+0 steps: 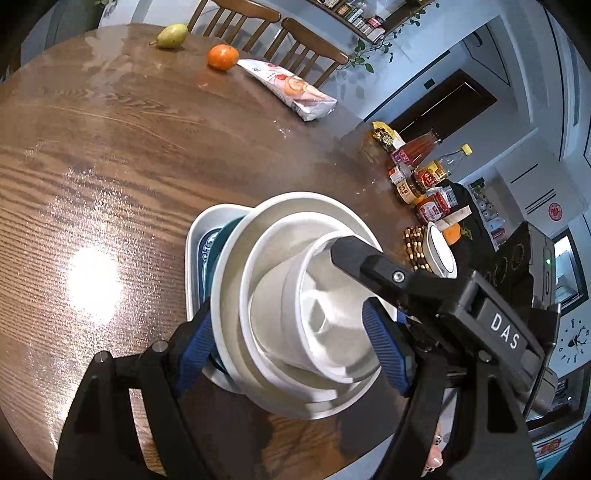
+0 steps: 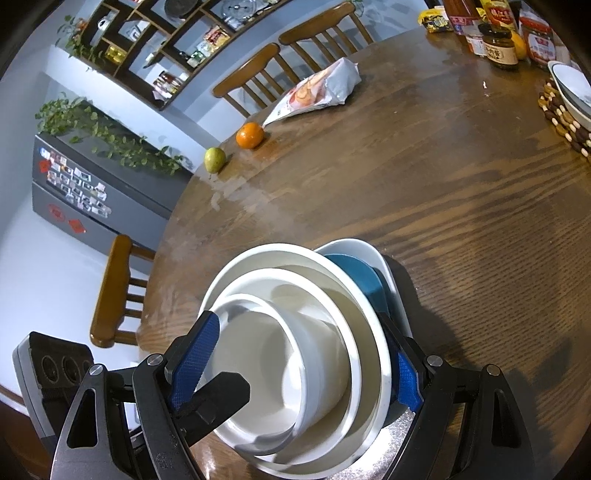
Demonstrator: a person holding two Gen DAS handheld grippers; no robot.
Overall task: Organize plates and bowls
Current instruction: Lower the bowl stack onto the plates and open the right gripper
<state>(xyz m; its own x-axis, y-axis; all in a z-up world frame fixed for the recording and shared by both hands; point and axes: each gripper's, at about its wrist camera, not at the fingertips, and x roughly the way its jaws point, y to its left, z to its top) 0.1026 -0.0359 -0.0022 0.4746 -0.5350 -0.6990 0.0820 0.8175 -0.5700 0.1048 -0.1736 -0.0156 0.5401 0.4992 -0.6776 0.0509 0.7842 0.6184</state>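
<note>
Wooden table (image 1: 110, 147) holds the nested stack (image 1: 295, 295) near its edge — both grippers, left (image 1: 288, 336) and right (image 2: 299, 365), clamp it from opposite sides. Looks like moving stage — next needs an even, level lift.

I see a round wooden surface (image 1: 122, 155). A white tray (image 1: 199, 236) under stacked dishes sits at six o'clock; pear (image 1: 171, 36), orange (image 1: 222, 56) and snack bag (image 1: 291, 90) at twelve; jars (image 1: 424, 184) and a beaded mat (image 1: 415, 247) at three.
</note>
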